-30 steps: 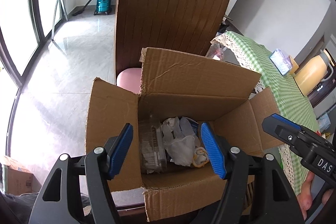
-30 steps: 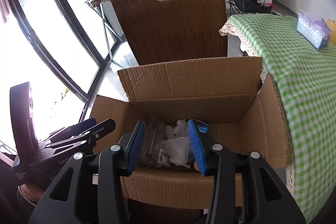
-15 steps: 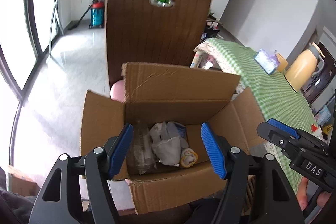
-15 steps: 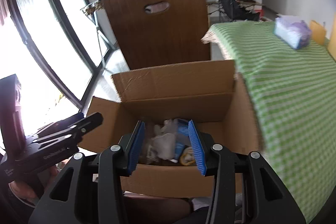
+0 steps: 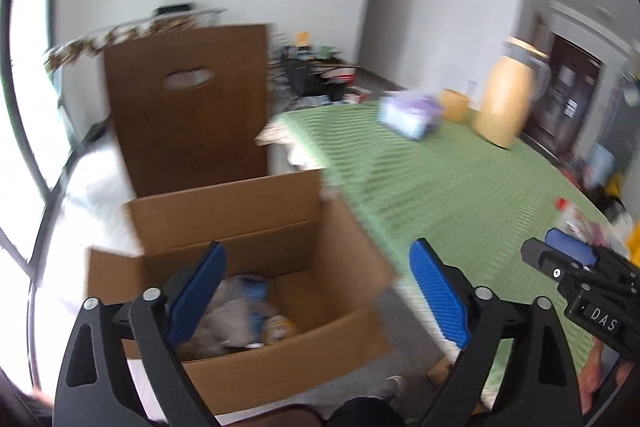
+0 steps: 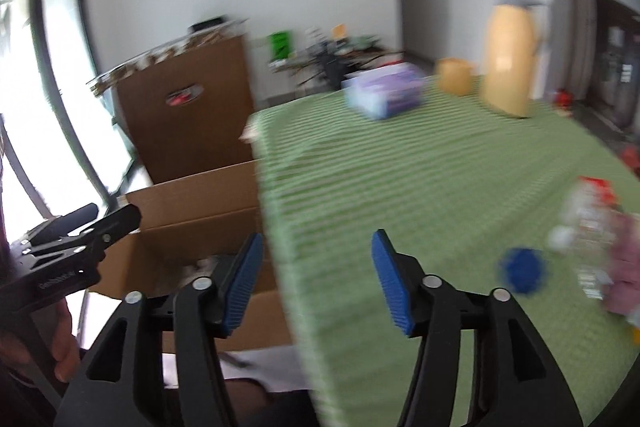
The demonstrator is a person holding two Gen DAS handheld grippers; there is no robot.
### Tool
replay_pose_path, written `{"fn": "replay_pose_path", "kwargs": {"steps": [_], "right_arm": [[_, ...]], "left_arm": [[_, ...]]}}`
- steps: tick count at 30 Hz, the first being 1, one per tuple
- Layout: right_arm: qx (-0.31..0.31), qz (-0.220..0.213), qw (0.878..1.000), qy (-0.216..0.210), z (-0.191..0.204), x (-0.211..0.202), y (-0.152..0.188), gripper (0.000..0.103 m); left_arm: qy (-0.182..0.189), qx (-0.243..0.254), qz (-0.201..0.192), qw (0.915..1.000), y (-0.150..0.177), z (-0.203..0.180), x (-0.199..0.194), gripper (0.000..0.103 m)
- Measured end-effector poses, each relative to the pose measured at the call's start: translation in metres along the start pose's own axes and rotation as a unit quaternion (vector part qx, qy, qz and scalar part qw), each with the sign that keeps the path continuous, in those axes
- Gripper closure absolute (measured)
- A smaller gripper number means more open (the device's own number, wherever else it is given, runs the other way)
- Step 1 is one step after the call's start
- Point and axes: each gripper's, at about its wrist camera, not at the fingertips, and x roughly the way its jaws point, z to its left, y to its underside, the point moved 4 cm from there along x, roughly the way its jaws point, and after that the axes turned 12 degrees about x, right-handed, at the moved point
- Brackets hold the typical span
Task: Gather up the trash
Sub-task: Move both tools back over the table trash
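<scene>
An open cardboard box [image 5: 256,227] stands beside the table and holds crumpled trash [image 5: 236,311]; it also shows in the right wrist view [image 6: 192,203]. My left gripper [image 5: 318,295] is open and empty above the box's right edge. My right gripper [image 6: 316,283] is open and empty over the green checked tablecloth [image 6: 420,179]. A clear plastic bottle with a red label [image 6: 592,227] and a blue cap [image 6: 520,269] lie blurred on the cloth to the right of the right gripper. The right gripper shows at the right in the left wrist view [image 5: 576,259].
A brown chair back [image 5: 188,107] stands behind the box. On the table are a purple tissue pack [image 6: 384,91], a yellow jug [image 6: 508,55] and a small yellow cup [image 6: 454,77]. Windows run along the left.
Both grippers have swung right, away from over the box toward the table. The right gripper has opened wider. The views are motion-blurred.
</scene>
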Motion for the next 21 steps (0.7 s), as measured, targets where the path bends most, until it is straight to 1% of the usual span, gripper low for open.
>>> {"fn": "replay_pose_path", "kwargs": {"steps": [2,3,5,6,7,9,10,11,12,13,15,16,18,19,21], "right_arm": [[0.013,-0.024,0.999,0.036,-0.038,-0.023,-0.001,0.043],[0.026,-0.038,0.997,0.062,-0.067,-0.039,-0.001,0.043],[0.043,-0.055,0.993,0.098,-0.103,-0.061,0.002,0.041],[0.057,-0.067,0.988,0.125,-0.129,-0.076,0.003,0.040],[0.070,-0.078,0.983,0.149,-0.154,-0.091,0.006,0.038],[0.096,-0.089,0.974,0.185,-0.194,-0.114,0.014,0.037],[0.112,-0.092,0.969,0.199,-0.215,-0.124,0.019,0.037],[0.133,-0.090,0.963,0.215,-0.240,-0.134,0.025,0.037],[0.145,-0.088,0.960,0.224,-0.254,-0.139,0.029,0.037],[0.158,-0.085,0.955,0.235,-0.270,-0.144,0.034,0.037],[0.172,-0.084,0.951,0.244,-0.289,-0.153,0.041,0.037],[0.175,-0.084,0.950,0.243,-0.294,-0.155,0.043,0.037],[0.179,-0.083,0.951,0.238,-0.301,-0.159,0.046,0.037],[0.179,-0.083,0.952,0.236,-0.301,-0.159,0.046,0.037],[0.176,-0.080,0.954,0.227,-0.300,-0.158,0.046,0.037]], "left_arm": [[0.030,0.026,-0.015,0.9991,-0.009,-0.042,0.000,0.008],[0.044,0.038,-0.020,0.9981,-0.012,-0.061,0.001,0.008],[0.078,0.071,-0.022,0.9942,-0.016,-0.108,0.004,0.008],[0.097,0.091,-0.023,0.9908,-0.017,-0.136,0.005,0.008],[0.109,0.104,-0.026,0.9882,-0.017,-0.153,0.005,0.008],[0.128,0.136,-0.036,0.9818,-0.017,-0.192,0.006,0.007],[0.129,0.159,-0.049,0.9776,-0.018,-0.214,0.008,0.007],[0.125,0.167,-0.058,0.9763,-0.018,-0.225,0.011,0.007],[0.117,0.175,-0.070,0.9750,-0.019,-0.240,0.016,0.007],[0.117,0.180,-0.072,0.9740,-0.018,-0.250,0.021,0.008],[0.136,0.184,-0.063,0.9714,-0.017,-0.265,0.029,0.008],[0.158,0.185,-0.051,0.9685,-0.017,-0.277,0.038,0.008],[0.169,0.193,-0.028,0.9663,-0.016,-0.294,0.056,0.008],[0.171,0.203,-0.010,0.9642,-0.015,-0.307,0.067,0.008],[0.184,0.212,0.009,0.9596,-0.014,-0.321,0.083,0.008]]}}
